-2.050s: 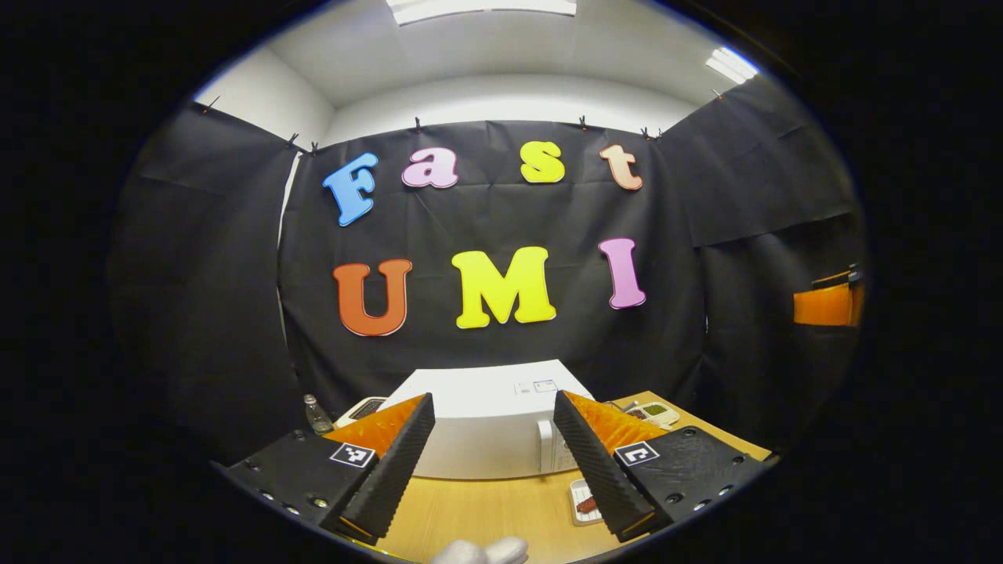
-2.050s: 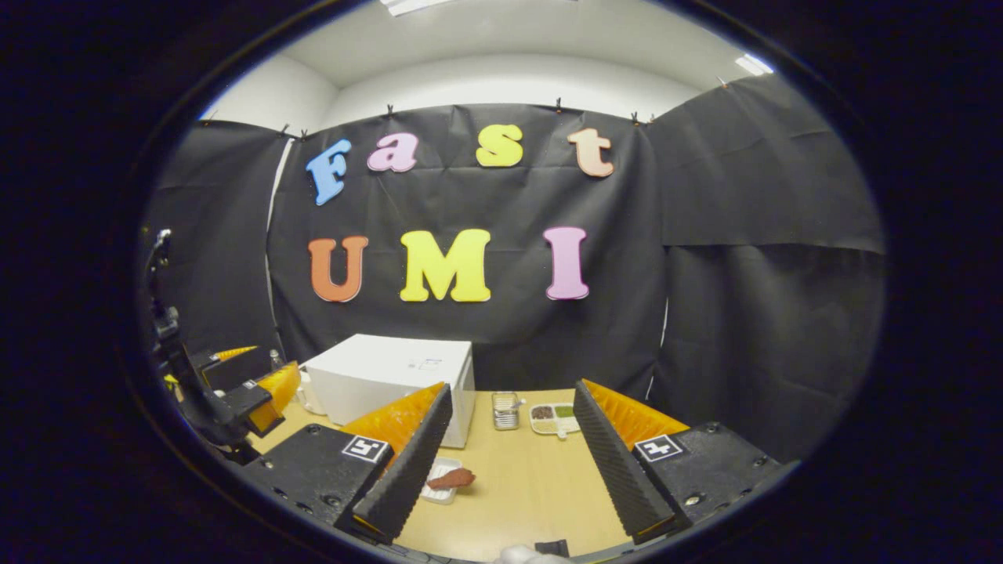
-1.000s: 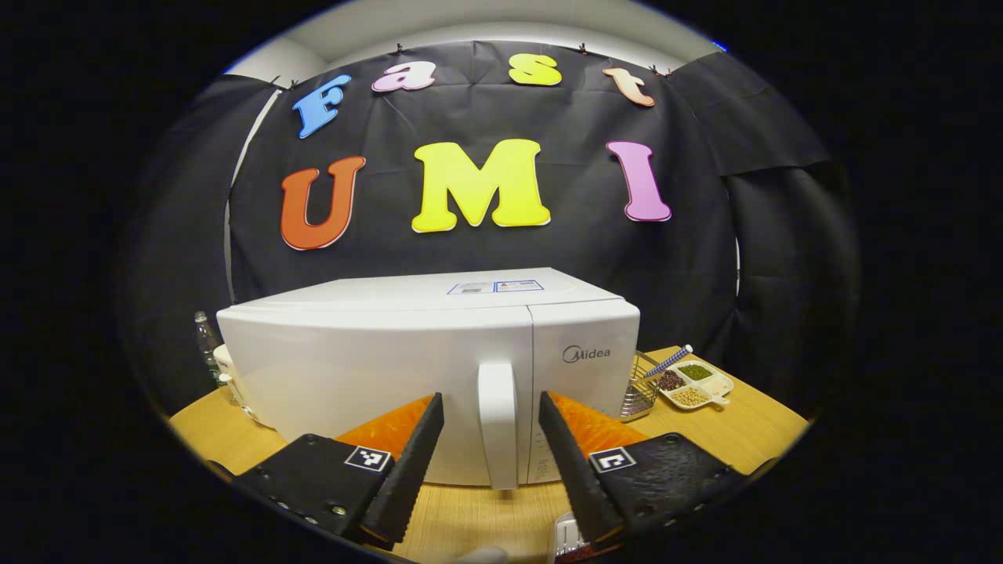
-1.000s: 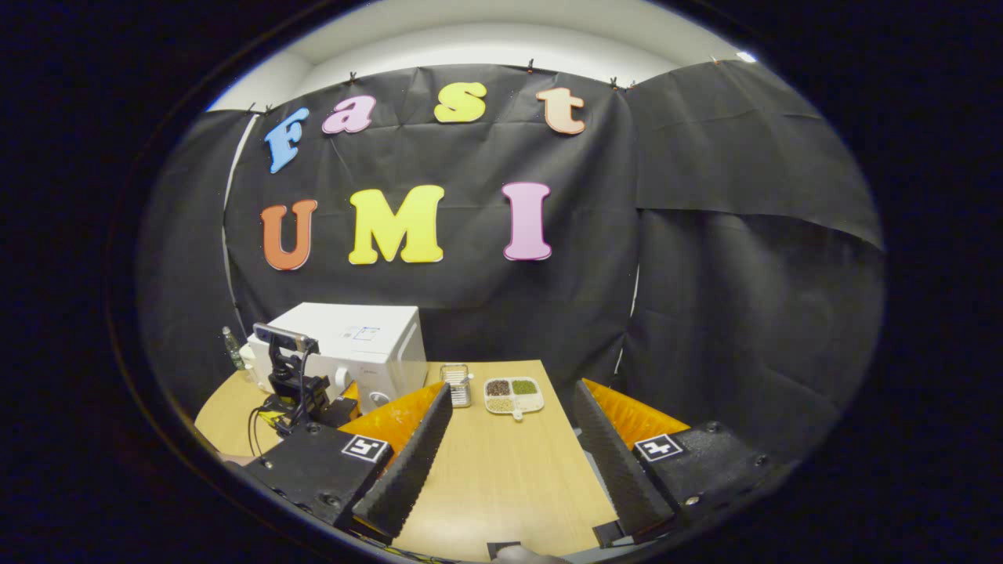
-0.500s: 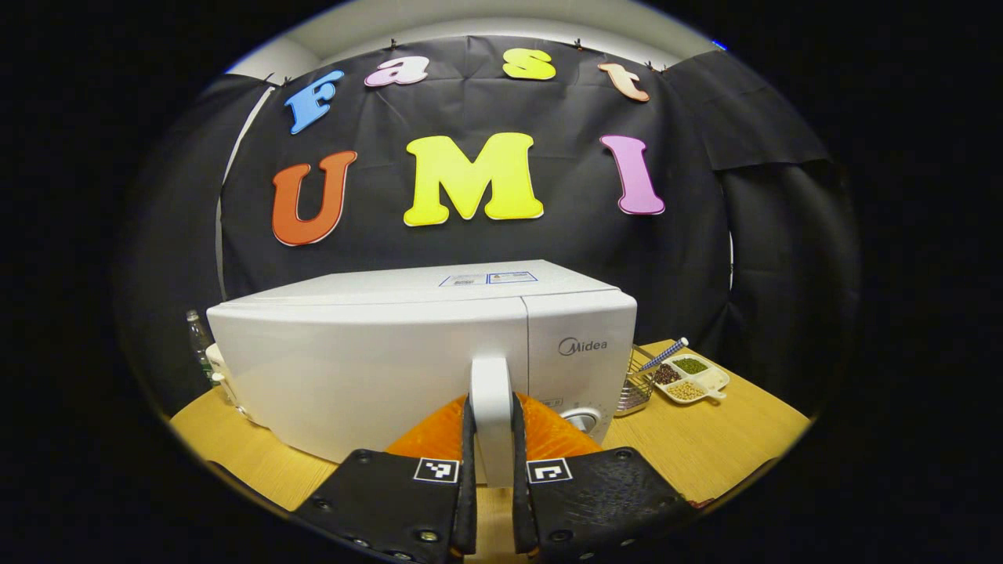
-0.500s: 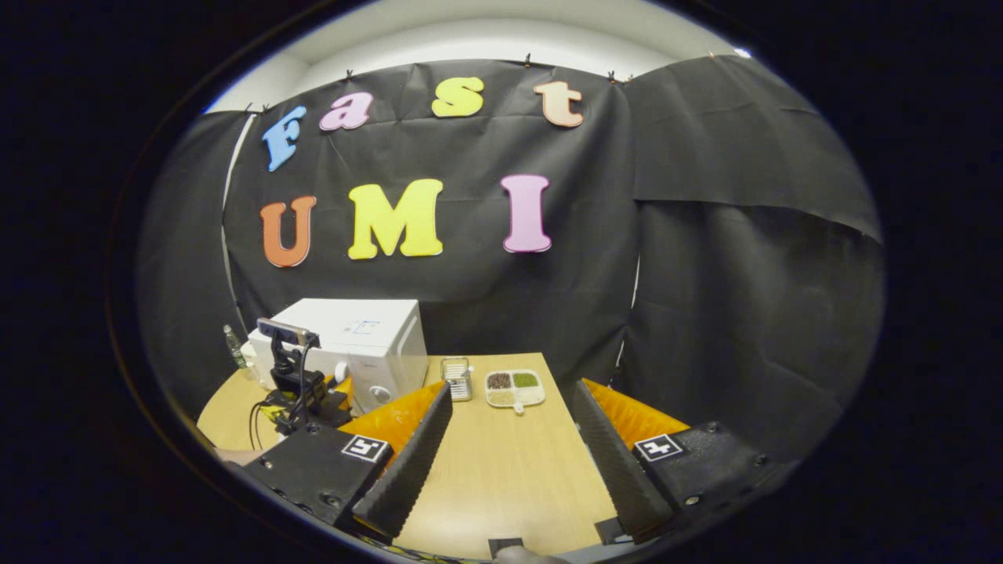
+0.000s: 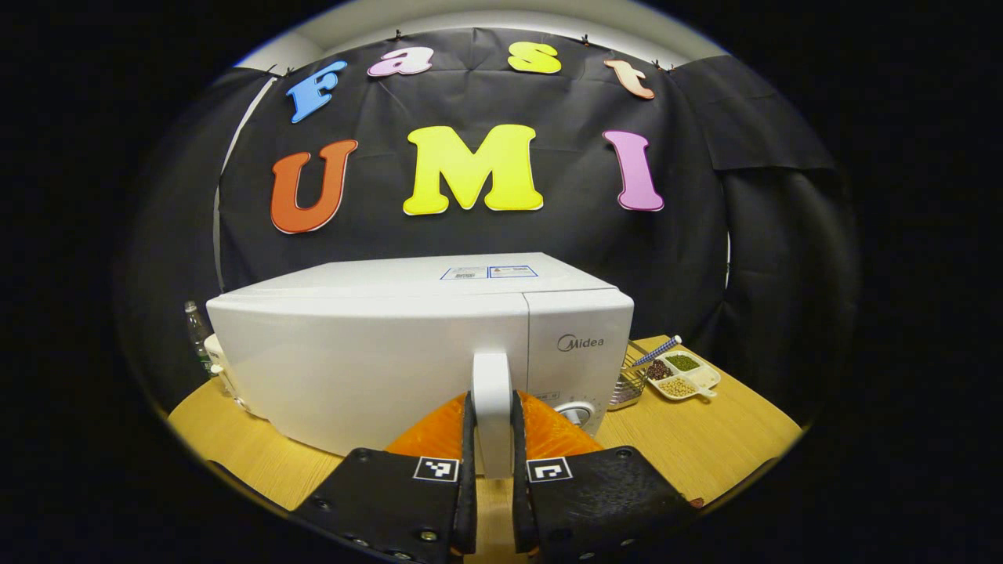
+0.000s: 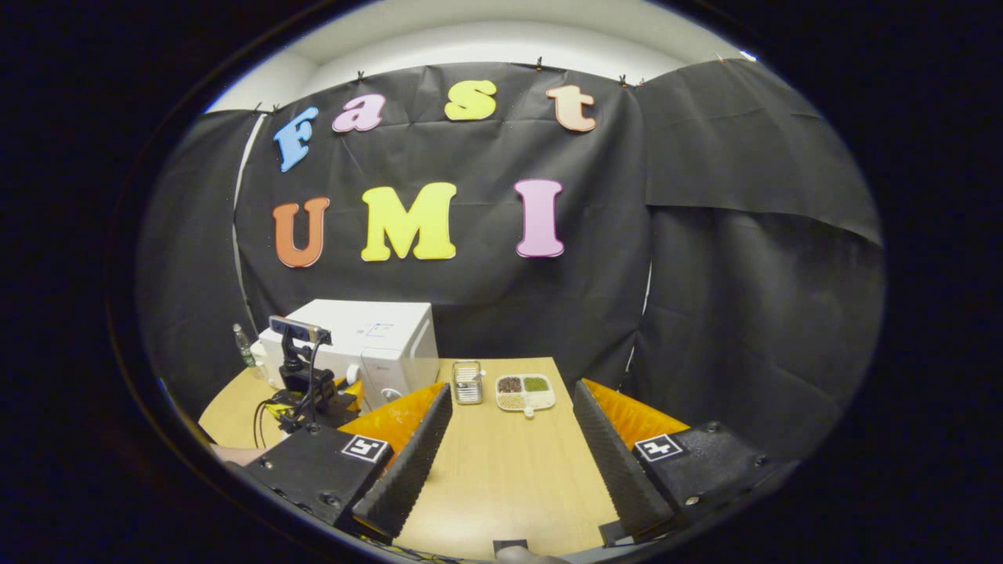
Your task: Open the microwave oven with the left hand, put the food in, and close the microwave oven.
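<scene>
Left tongs [image 7: 493,439] clamped on handle [image 7: 493,395] of microwave [image 7: 376,352] — both fingers pressing its sides. Microwave door looks shut; microwave stands on bench [image 7: 705,439], toward back left. Right tongs [image 8: 509,439] spread apart over bare bench, gripping nothing. In right gripper view, left tongs [image 8: 345,395] at microwave [image 8: 376,337] front. Divided dish [image 8: 525,392] and wire basket [image 8: 468,381] beside microwave — both well apart from right tongs.

The wooden table [image 8: 501,478] bears the microwave [image 7: 368,360], a sectioned dish [image 8: 525,392] and a wire basket [image 8: 468,381].
</scene>
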`<state>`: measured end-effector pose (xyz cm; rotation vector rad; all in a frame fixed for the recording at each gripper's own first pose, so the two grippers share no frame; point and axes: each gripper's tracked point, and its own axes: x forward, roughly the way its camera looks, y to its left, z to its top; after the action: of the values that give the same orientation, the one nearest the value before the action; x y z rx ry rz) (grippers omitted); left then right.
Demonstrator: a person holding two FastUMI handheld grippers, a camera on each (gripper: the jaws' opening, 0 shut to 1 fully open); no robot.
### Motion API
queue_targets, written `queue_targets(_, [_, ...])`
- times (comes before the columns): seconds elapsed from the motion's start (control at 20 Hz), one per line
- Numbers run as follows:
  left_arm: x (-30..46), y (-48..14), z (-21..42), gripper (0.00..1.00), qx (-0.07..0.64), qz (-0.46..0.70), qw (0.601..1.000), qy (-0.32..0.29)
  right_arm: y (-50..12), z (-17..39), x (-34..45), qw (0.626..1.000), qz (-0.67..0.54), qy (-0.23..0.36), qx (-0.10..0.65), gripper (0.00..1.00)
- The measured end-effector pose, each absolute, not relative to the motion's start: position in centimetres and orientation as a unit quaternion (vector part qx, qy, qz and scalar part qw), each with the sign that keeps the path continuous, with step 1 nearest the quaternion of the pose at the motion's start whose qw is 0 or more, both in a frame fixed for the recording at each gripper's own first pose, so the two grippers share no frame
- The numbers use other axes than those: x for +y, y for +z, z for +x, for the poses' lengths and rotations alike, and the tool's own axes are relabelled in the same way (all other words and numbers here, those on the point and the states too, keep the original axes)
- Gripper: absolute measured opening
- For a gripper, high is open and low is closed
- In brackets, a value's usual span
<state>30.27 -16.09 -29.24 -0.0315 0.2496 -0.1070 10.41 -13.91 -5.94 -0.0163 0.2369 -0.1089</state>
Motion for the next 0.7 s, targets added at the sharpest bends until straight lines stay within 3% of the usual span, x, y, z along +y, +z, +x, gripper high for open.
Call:
queue_targets(0.05, [-16.2, -29.3, 29.9, 0.17, 0.124, -0.016, 0.991, -0.056, -5.9, 10.4, -13.7, 0.992, -0.009, -0.053, 0.118, 0.99])
queue_targets(0.2, [-16.1, -28.9, 28.9, 0.17, 0.125, -0.015, 0.990, -0.061, -5.8, 10.5, -13.3, 0.992, -0.013, -0.048, 0.118, 0.99])
queue_targets(0.25, [-14.7, -28.7, 28.7, 0.04, 0.114, -0.005, 0.993, -0.043, -5.8, 10.5, -13.2, 0.992, -0.014, -0.048, 0.118, 0.99])
queue_targets(0.35, [-12.4, -30.0, 27.3, 0.00, 0.127, -0.006, 0.992, -0.018, -6.1, 10.6, -12.7, 0.992, -0.015, -0.042, 0.119, 0.99])
queue_targets(0.55, [-8.0, -32.1, 24.1, 0.00, 0.165, -0.051, 0.985, 0.017, -6.9, 10.9, -11.5, 0.991, -0.017, -0.024, 0.130, 0.99])
queue_targets(0.7, [-7.7, -31.2, 24.2, 0.00, 0.149, -0.035, 0.988, 0.011, -7.5, 11.0, -11.1, 0.991, -0.018, -0.017, 0.133, 0.99])
